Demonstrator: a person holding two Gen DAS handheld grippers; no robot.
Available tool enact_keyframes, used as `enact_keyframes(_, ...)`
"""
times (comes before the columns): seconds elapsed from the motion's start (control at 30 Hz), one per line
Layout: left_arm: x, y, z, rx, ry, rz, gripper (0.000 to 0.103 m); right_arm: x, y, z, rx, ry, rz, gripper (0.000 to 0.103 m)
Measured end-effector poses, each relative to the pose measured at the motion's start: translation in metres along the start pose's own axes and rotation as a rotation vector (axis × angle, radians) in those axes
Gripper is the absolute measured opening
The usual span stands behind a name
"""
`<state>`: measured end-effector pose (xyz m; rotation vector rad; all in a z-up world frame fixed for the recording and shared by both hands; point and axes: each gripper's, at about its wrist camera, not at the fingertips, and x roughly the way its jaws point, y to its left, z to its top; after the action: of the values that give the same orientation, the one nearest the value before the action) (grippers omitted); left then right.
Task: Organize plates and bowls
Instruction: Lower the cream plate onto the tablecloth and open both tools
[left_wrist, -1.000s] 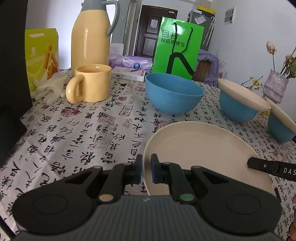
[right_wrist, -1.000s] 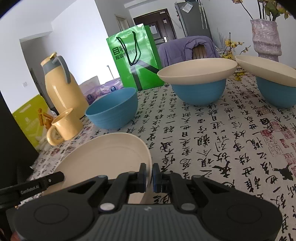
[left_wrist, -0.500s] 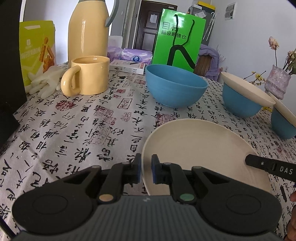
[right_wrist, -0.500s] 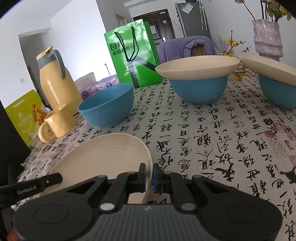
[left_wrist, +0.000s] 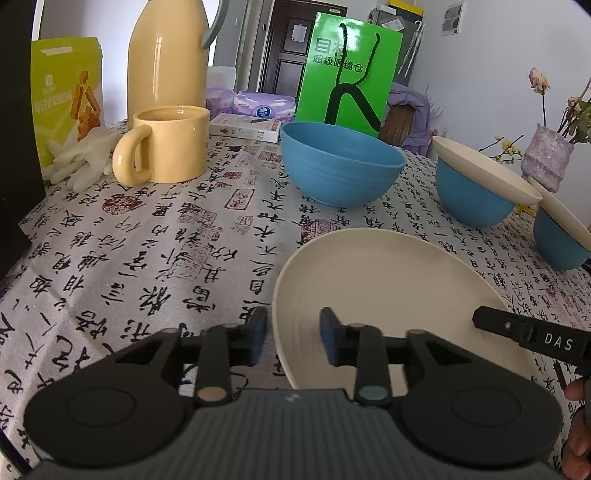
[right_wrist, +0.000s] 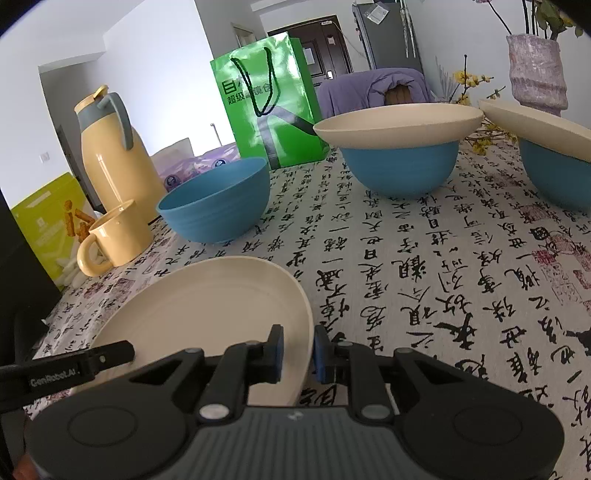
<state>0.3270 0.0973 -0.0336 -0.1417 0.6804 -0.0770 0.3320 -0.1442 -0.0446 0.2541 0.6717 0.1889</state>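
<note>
We judge two bowls covered, one left | cream plate (left_wrist: 388, 291) at 6 o'clock on the table | left gripper (left_wrist: 293, 334), right gripper (right_wrist: 298, 349): jaws opening, astride rim | empty blue bowl (left_wrist: 341, 168) at 12, uncovered

— Readable on the green paper bag (left_wrist: 349, 75), upper middle of the left wrist view: white characters "目木" over "超级眼镜仓".
— And lower right there: "DAS" in white on the right gripper's black finger (left_wrist: 532, 334).
— In the right wrist view, lower left: "GenRobot.AI" on the left gripper's finger (right_wrist: 70, 369).
— Tablecloth (right_wrist: 443, 288): black calligraphy, red seals, not legible as words.
</note>
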Motion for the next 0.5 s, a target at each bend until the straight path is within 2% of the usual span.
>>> enact_keyframes(0.07,-0.003,0.002,0.0,-0.001,-0.007,0.007,0.047,-0.002,0.0,0.0,0.005,-0.004,-0.005,0.042)
enact_keyframes(0.13,-0.007,0.004,-0.001,-0.002,-0.013,0.009,0.05,-0.005,-0.001,-0.001,0.007,-0.016,-0.007,0.047)
enact_keyframes(0.2,-0.011,0.006,-0.001,-0.003,-0.024,0.017,0.058,-0.01,-0.001,-0.001,0.002,-0.03,-0.012,0.054)
enact_keyframes(0.27,-0.019,0.007,-0.002,0.002,-0.047,0.03,0.077,-0.013,-0.002,-0.001,-0.001,-0.041,-0.023,0.081)
enact_keyframes(0.3,-0.023,0.007,-0.003,0.006,-0.061,0.036,0.081,-0.016,-0.002,-0.001,-0.003,-0.052,-0.026,0.086)
enact_keyframes(0.37,-0.034,0.007,-0.005,0.02,-0.094,0.046,0.094,-0.024,-0.003,-0.001,-0.013,-0.075,-0.028,0.09)
enact_keyframes(0.43,-0.045,0.005,-0.007,0.035,-0.13,0.056,0.101,-0.031,-0.003,-0.001,-0.029,-0.085,-0.03,0.092)
enact_keyframes(0.5,-0.057,0.002,-0.01,0.052,-0.156,0.067,0.102,-0.041,-0.001,0.0,-0.053,-0.102,-0.031,0.095)
